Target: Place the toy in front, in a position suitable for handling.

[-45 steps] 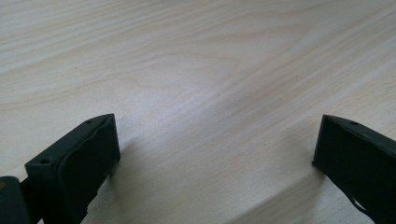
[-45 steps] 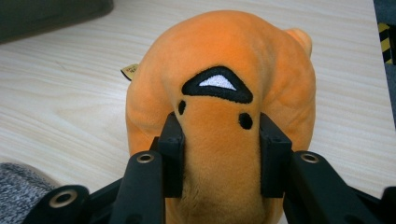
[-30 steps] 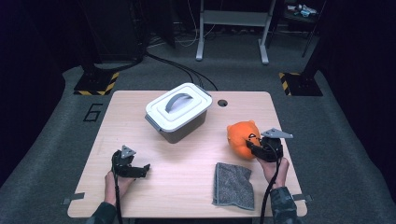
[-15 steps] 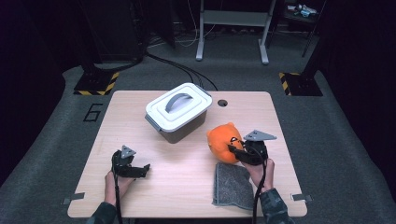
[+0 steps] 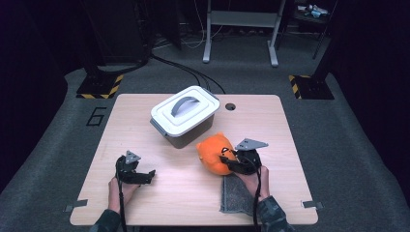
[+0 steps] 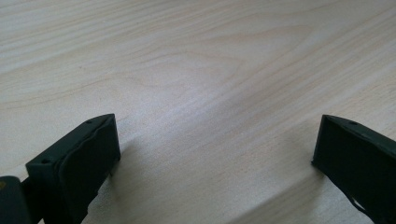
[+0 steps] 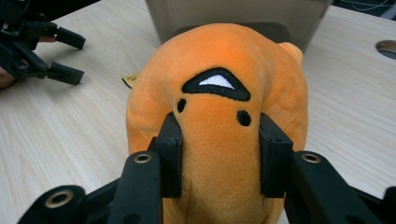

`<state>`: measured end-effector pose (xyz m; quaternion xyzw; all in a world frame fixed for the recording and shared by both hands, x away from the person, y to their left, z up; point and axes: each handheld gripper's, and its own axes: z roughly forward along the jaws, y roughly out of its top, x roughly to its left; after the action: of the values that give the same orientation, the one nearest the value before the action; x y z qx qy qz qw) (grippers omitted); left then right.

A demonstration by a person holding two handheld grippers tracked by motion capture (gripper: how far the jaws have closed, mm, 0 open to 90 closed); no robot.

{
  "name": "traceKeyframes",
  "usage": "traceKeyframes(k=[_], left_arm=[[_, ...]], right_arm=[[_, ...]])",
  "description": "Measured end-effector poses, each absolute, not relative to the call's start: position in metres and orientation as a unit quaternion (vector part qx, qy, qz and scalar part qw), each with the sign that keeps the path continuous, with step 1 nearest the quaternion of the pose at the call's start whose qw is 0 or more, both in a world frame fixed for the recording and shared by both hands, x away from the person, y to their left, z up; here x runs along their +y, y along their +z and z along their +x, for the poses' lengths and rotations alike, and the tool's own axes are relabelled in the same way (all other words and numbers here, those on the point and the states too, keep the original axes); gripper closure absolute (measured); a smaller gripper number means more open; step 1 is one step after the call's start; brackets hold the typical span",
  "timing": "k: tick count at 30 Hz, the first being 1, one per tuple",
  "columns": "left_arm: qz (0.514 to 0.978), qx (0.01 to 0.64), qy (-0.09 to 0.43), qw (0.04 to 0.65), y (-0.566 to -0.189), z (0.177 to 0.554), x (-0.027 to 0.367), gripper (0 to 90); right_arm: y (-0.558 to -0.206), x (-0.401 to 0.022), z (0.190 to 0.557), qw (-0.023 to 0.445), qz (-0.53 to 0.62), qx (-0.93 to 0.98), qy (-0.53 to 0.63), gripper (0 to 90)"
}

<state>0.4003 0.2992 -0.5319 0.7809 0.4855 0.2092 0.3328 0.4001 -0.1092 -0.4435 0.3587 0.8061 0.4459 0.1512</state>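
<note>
A dark room surrounds the wooden table [image 5: 145, 111]: grey carpet [image 5: 53, 145] marked 6 beside it, metal frame [image 5: 240, 19] behind.

Grey bin [image 5: 186, 126] with a white handled lid [image 5: 184, 110] sits toward the back of the wood table [image 5: 290, 130], a round hole [image 5: 230, 106] just beside it. Grey cloth [image 5: 234, 195] lies at the near edge. A "6" [image 5: 96, 116] is marked on the floor at the left
</note>
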Motion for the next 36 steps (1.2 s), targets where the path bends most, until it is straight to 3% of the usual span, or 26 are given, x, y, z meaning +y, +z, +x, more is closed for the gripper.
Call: traceKeyframes(k=[18,21,24,27,36], left_arm=[[0.781,0.485,0.209,0.333,-0.532,0.4,0.299,0.1],[0.781,0.486,0.209,0.333,-0.532,0.4,0.299,0.1],[0.781,0.486,0.209,0.333,-0.532,0.4,0.299,0.1],[0.781,0.485,0.209,0.333,-0.532,0.4,0.299,0.1],[0.781,0.485,0.209,0.333,-0.532,0.4,0.299,0.1]], right_arm=[[-0.468,-0.071,0.391,0.11,0.312,0.838,0.434,55.4],[-0.469,-0.073,0.393,0.106,0.311,0.84,0.432,45.0],[-0.467,-0.076,0.392,0.104,0.322,0.835,0.435,28.0],[-0.462,-0.082,0.388,0.105,0.325,0.831,0.439,21.1],[-0.452,-0.122,0.376,0.125,0.361,0.823,0.421,15.3]])
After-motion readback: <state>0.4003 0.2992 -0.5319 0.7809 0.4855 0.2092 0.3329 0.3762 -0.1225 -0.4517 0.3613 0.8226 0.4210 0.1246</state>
